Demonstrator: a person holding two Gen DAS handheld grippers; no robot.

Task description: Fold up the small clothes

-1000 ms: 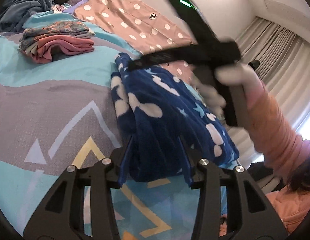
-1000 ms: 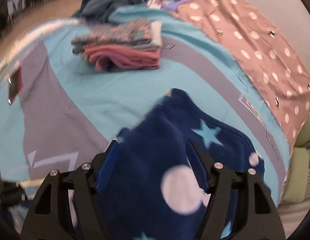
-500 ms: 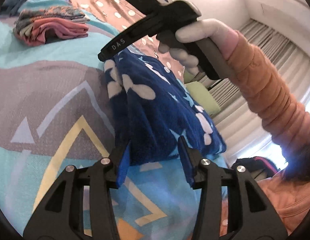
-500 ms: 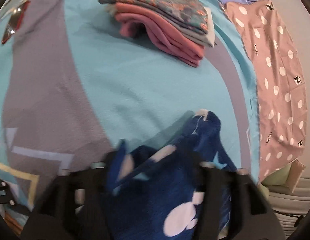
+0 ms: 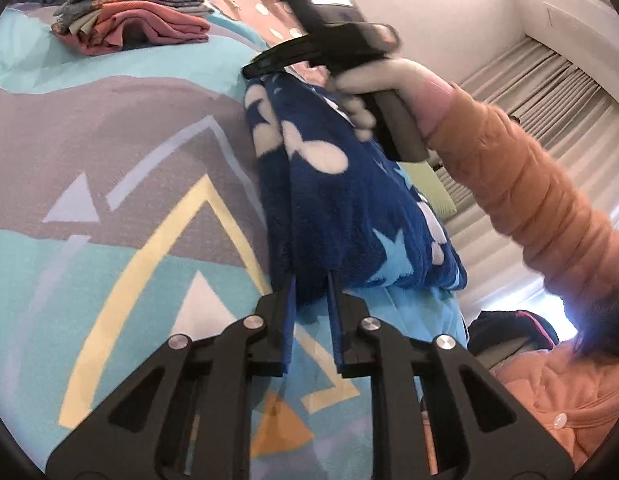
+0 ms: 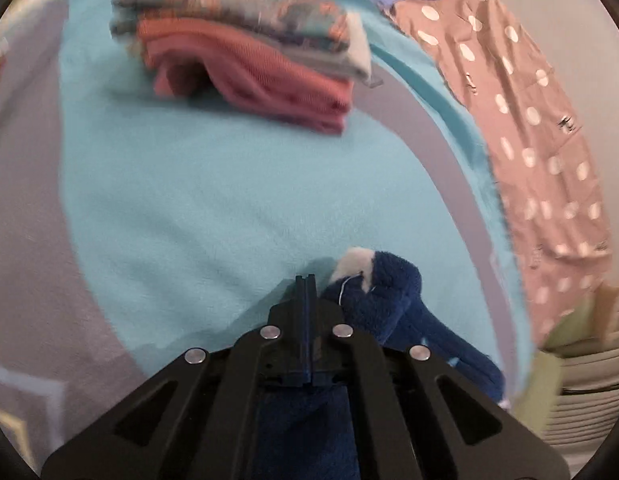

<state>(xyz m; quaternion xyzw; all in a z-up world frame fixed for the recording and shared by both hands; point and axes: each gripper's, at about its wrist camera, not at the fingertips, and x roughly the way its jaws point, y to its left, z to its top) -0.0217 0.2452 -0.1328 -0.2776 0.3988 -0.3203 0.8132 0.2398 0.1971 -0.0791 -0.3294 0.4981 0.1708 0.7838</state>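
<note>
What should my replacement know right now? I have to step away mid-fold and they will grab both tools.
Left tool: shut on the near edge of the navy fleece garment.
Right tool: fingers fully together at the garment's far end; whether any fleece is pinched between them cannot be told.
Garment: bunched in a long fold on the bedspread, stretched between the two tools.
Done: a folded stack sits further back on the bed.
Left: finish folding the fleece, then probably add it to the stack.
</note>
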